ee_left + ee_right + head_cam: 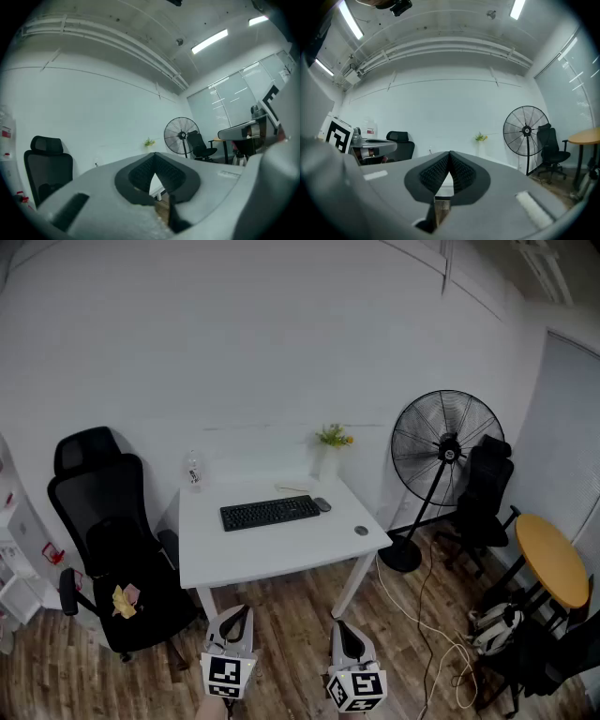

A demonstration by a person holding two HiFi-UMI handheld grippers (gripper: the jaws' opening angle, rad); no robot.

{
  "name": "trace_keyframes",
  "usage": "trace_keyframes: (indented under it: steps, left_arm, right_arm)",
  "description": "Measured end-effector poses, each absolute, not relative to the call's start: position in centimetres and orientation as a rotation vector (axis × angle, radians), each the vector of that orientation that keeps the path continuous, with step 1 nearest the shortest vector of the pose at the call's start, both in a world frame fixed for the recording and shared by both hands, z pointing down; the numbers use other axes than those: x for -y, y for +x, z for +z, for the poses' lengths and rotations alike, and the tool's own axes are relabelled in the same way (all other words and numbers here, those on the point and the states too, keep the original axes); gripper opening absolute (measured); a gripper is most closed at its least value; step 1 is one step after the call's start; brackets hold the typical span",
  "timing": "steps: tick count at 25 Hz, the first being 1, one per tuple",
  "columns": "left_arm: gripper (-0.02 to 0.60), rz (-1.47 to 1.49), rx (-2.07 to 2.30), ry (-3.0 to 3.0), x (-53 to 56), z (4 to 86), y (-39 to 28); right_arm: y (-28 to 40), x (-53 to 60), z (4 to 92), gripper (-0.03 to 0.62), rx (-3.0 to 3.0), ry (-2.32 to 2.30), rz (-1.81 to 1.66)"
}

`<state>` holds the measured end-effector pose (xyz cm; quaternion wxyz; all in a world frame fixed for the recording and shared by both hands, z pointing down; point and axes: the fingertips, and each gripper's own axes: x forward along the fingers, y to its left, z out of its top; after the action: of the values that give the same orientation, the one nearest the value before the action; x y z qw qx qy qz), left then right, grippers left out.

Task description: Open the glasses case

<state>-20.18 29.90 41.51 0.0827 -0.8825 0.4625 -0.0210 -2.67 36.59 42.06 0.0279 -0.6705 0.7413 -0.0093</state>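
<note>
Nearest, low at the head view's bottom edge: left gripper [240,612] and right gripper [340,624], side by side above the wood floor [300,610], pointing level toward the white desk [272,554] and well short of it. Jaws of each pressed together at the tips, dark ribbed pads meeting in a point, nothing clamped between them and nothing touched. Glasses case not to be picked out for certain from here; only a small dark object [361,531] near the desk's right front corner, too small to name. Elsewhere on the desk: black keyboard [270,513] across the middle, mouse [322,505] just beside its right end, clear bottle [194,471] at the back left corner, pale vase with a green plant [330,451] at the back right. Left of the desk, black office chair [108,540] with something yellow [124,601] on the seat. Right of it, standing fan [445,451], second black chair [483,488], round wooden table [553,559], and a loose cable [422,606] trailing over the floor.
</note>
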Motion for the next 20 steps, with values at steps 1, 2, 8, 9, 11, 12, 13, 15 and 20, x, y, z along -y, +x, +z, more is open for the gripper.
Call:
trace_keyframes:
  steps: [1,2,8,9,11,12,13,15,20]
  left_arm:
    - [0.008,-0.062,-1.382,-2.635,-29.83,41.49,-20.22]
    - [0.008,-0.062,-1.382,-2.635,-29.78,41.48,-20.24]
    - [0.008,-0.069,-1.378,-2.640,-29.66,41.60,-20.11]
    - [0.008,-0.070,-1.377,-2.641,-29.66,41.66,-20.10]
    - [0.008,-0.074,-1.377,-2.642,-29.65,41.80,-20.05]
    - [0.008,-0.076,-1.377,-2.642,-29.65,41.85,-20.02]
    - [0.008,-0.079,-1.378,-2.642,-29.66,41.89,-20.00]
    - [0.008,-0.084,-1.380,-2.643,-29.64,41.97,-20.00]
    - [0.008,-0.095,-1.381,-2.655,-29.83,42.34,-19.72]
  right_arm:
    - [-2.72,-36.51,42.07,0.006,-2.290,-2.068,-0.030]
    - [-2.77,-36.44,42.06,0.006,-2.291,-2.066,-0.030]
    - [-2.85,-36.21,41.97,0.006,-2.294,-2.059,-0.032]
    - [-2.84,-36.20,42.05,0.006,-2.294,-2.059,-0.035]
    - [-2.76,-36.19,42.20,0.006,-2.293,-2.060,-0.042]
    - [-2.68,-36.20,42.24,0.006,-2.290,-2.061,-0.047]
    - [-2.57,-36.20,42.27,0.006,-2.284,-2.061,-0.052]
    - [-2.39,-36.17,42.32,0.008,-2.272,-2.058,-0.062]
    - [-2.11,-36.16,42.56,0.008,-2.271,-2.047,-0.074]
